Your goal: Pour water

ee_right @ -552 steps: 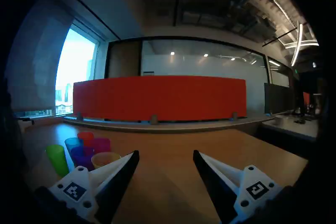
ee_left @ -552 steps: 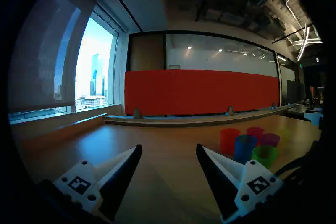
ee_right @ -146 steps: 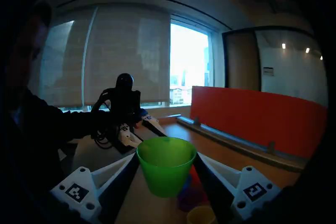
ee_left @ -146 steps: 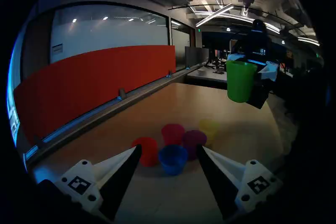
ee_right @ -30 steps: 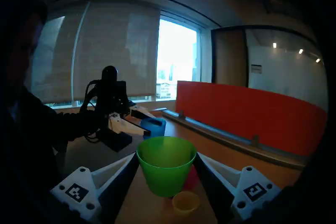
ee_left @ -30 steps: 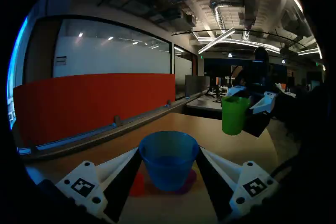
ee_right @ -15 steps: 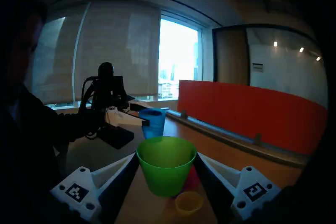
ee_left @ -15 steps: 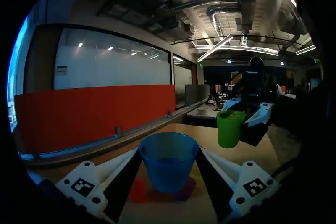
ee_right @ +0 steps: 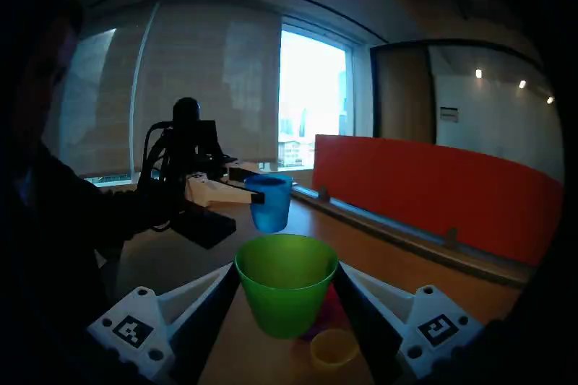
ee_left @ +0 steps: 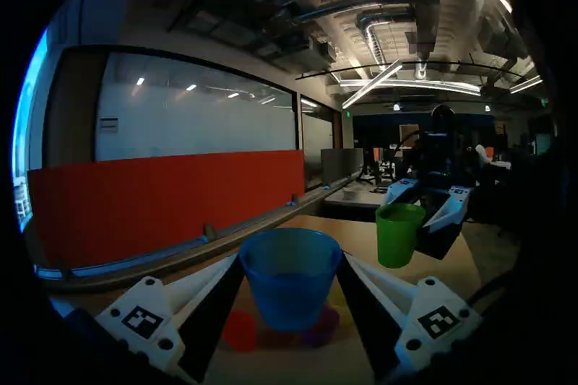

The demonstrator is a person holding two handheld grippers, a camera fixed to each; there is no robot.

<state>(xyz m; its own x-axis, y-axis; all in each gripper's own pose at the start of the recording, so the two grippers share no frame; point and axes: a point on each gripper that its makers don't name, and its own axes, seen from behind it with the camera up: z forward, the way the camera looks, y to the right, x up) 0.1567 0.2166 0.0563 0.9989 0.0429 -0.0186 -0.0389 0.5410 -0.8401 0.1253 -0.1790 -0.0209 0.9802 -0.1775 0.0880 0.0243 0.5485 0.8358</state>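
Left hand-held gripper clamps the blue cup; right hand-held gripper clamps the green cup. In the right gripper view, the blue cup hangs mid-frame, just above the green rim (both upright, apart).

A translucent blue cup, a bright green cup, a yellow cup; the partition is red (the worktop a plain tan).
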